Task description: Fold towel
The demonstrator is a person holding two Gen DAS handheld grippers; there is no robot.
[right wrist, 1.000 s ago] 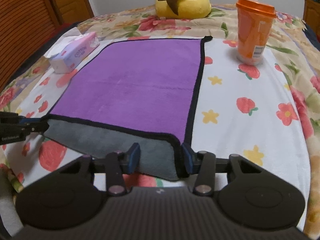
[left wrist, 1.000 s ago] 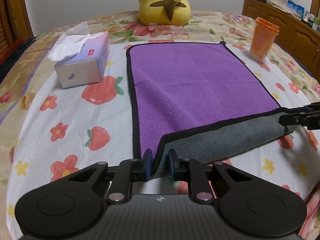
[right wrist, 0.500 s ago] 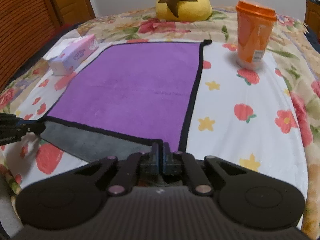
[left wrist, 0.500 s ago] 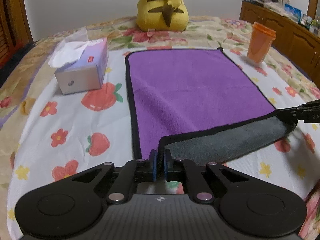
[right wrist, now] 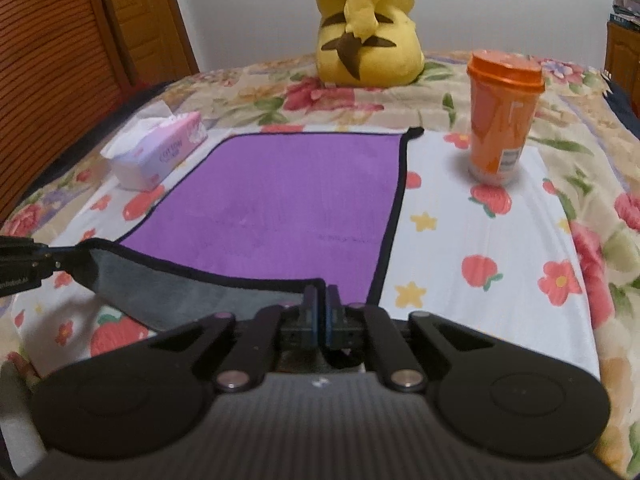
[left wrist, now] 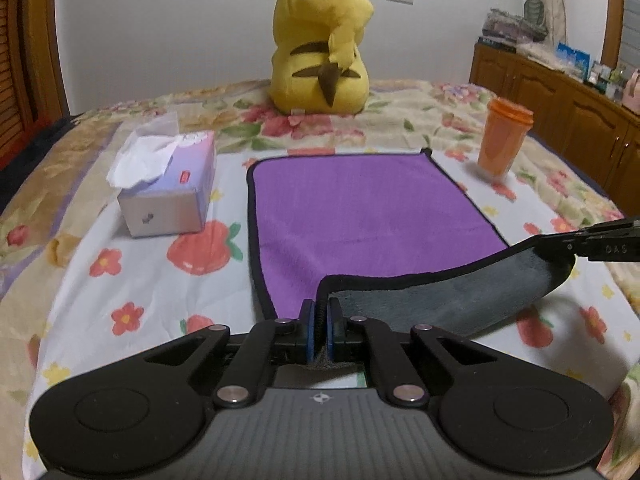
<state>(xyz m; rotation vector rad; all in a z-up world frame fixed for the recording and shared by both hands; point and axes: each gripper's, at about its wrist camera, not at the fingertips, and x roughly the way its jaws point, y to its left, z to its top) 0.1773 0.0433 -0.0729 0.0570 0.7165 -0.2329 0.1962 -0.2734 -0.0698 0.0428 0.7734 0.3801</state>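
Observation:
A purple towel (left wrist: 360, 208) with black edging and a grey underside lies on a flowered bedspread; it also shows in the right wrist view (right wrist: 288, 204). My left gripper (left wrist: 320, 312) is shut on the towel's near left corner and holds it raised. My right gripper (right wrist: 320, 300) is shut on the near right corner, also raised; it shows at the right edge of the left wrist view (left wrist: 568, 246). The near edge hangs between them, grey side showing (left wrist: 460, 296). The far half lies flat.
A tissue box (left wrist: 168, 196) stands left of the towel. An orange lidded cup (right wrist: 500, 116) stands to the right of its far corner. A yellow plush toy (left wrist: 324, 48) sits beyond the far edge. A wooden cabinet (left wrist: 560, 112) runs along the right.
Both grippers closed on the towel's near corners and lifted them off the bed. The near edge now hangs raised between them.

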